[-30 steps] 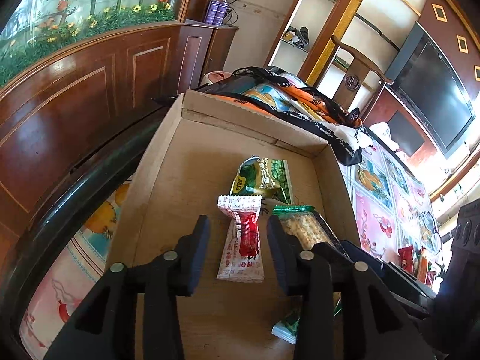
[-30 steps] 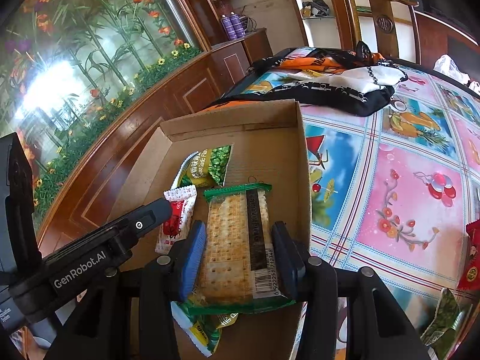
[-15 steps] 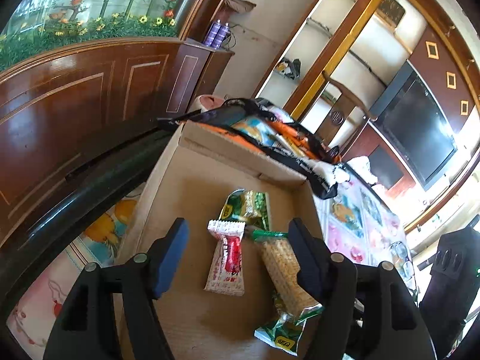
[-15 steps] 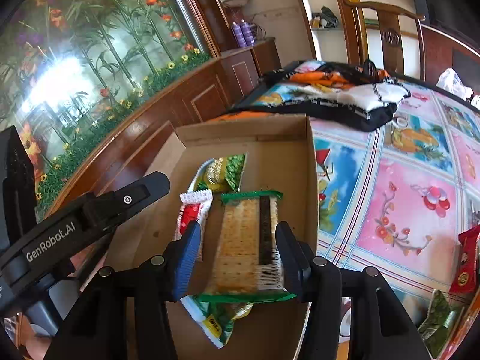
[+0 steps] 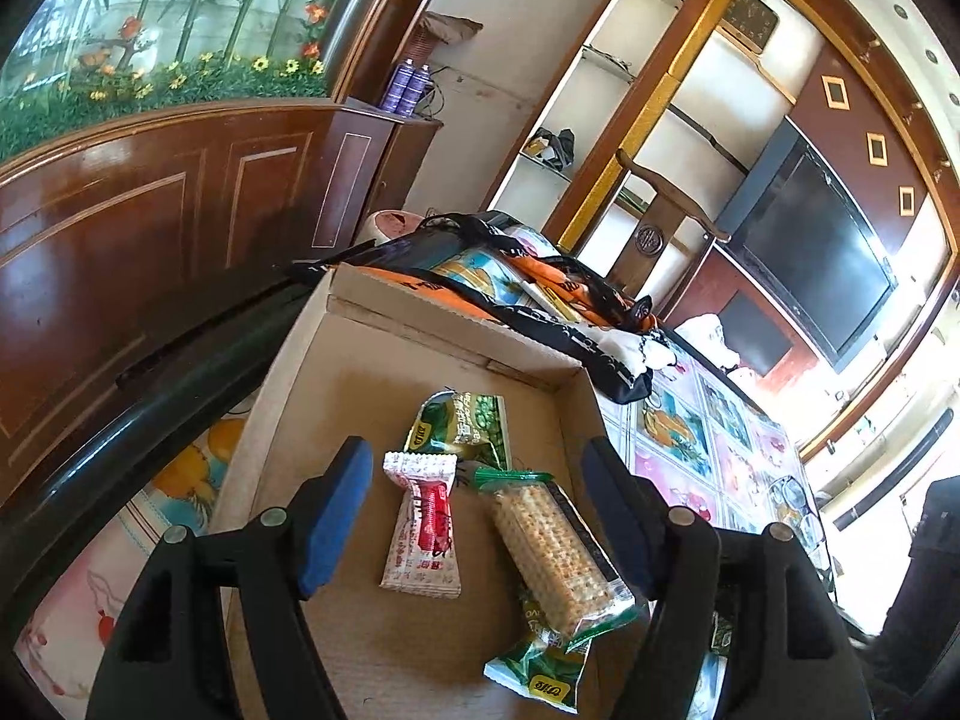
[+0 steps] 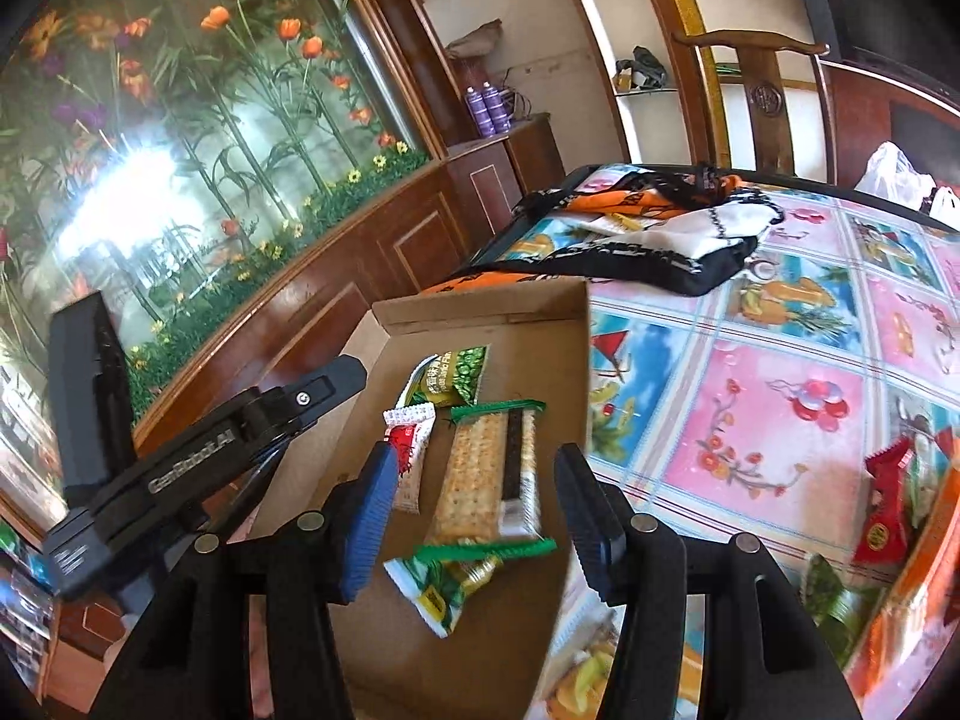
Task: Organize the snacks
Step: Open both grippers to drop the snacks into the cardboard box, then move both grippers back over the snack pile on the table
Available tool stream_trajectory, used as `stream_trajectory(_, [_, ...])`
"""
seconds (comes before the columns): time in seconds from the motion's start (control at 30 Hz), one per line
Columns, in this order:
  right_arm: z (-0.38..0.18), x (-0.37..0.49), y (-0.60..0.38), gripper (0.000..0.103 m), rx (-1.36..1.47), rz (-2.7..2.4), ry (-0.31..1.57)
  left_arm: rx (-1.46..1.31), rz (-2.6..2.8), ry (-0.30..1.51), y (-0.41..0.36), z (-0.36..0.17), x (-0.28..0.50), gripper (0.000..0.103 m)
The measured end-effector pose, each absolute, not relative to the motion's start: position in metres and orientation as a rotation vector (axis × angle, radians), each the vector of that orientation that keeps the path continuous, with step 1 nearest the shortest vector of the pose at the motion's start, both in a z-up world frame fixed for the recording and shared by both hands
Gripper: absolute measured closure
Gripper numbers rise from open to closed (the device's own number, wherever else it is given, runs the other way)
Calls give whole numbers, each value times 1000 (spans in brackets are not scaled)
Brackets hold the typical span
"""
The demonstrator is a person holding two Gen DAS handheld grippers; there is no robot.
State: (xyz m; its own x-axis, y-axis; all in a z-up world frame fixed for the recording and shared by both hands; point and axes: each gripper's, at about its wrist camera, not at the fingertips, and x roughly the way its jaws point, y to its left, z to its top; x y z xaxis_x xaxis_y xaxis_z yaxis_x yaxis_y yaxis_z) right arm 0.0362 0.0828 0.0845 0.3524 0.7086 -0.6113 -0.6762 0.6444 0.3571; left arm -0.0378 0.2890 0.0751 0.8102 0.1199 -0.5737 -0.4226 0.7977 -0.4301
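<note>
Shallow cardboard box (image 5: 420,630), matte brown, low walls, on a glossy table (image 6: 780,396) covered in a printed fruit-and-flower cloth of pink and blue squares. Inside, four packets in a loose cluster. Crackers (image 5: 555,549): long flat block in clear crinkly film with green sealed ends, pale dimpled squares showing through, a dark label strip along one side; lying diagonally, near end resting on a green packet (image 5: 537,669) of shiny foil. White wrapper (image 5: 423,531), small, flat, serrated ends, red panel in the middle, just left of the crackers. Pea bag (image 5: 465,426), green glossy foil with a crumpled top, farther back, close to the white wrapper's top end; touching or not, hard to say.

Left gripper (image 5: 477,516): black plastic arms, blue ribbed pads, spread wide, above the white wrapper and crackers, holding nothing. Right gripper (image 6: 474,519): same build, likewise spread wide, nothing between the pads but air; crackers (image 6: 489,471) lying below in the box (image 6: 540,360), free of both pads. Left tool's black body to the left in the right view.

Beyond the box, a soft black, orange and white cloth bag (image 6: 660,240), slumped. More packets on the table at right, one red (image 6: 885,501), others green, blurred.
</note>
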Motion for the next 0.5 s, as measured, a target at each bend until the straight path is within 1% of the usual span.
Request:
stream_trajectory(0.3, [85, 26, 0, 43, 63, 837, 763, -484, 293, 548, 272, 79, -33, 31])
stream_trajectory(0.5, [70, 28, -93, 44, 121, 713, 750, -459, 280, 548, 266, 80, -32, 31])
